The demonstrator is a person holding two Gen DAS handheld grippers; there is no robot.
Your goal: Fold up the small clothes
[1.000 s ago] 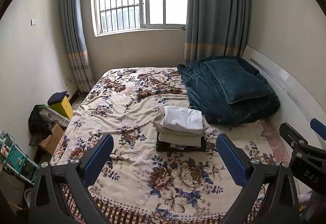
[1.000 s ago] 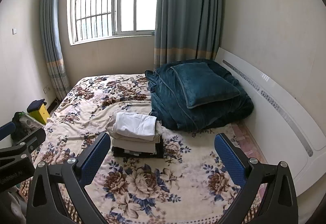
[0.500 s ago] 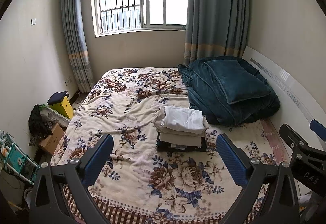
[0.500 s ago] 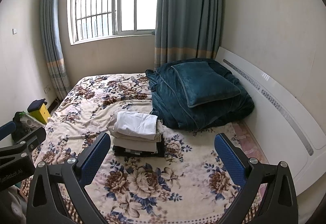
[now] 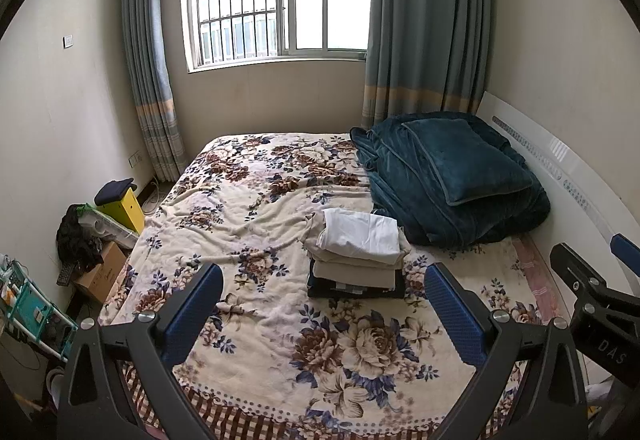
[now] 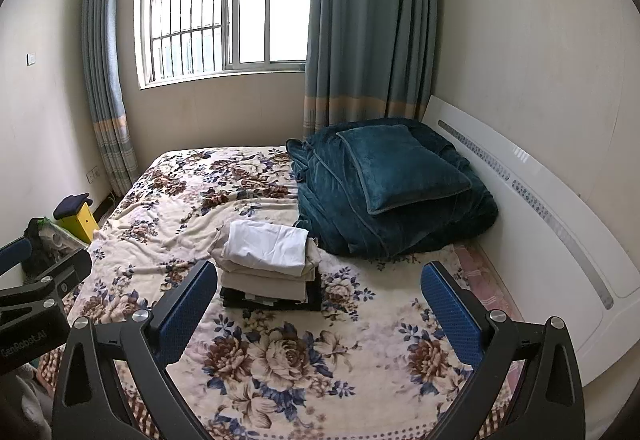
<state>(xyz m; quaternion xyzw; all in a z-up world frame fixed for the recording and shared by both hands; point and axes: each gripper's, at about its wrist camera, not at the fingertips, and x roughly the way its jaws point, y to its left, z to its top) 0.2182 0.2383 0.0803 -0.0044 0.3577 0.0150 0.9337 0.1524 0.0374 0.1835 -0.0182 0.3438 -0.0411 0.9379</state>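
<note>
Both grippers, left gripper [image 5: 320,304] and right gripper [image 6: 320,300], hang spread wide and empty short of the folded stack [image 5: 358,252]; no loose clothes visible, so folding looks finished.

Two markings readable, both on gripper bodies

In the left wrist view, the right gripper [image 5: 624,248] carries pale letters "DAS" on its black body; in the right wrist view, the left gripper [image 6: 14,252] carries "GenRobot.AI" along its black body. The cardboard box [image 5: 102,272] print is illegible.

Bare floral bedspread [image 5: 248,208] left of clothes stack [image 5: 356,252]
</note>
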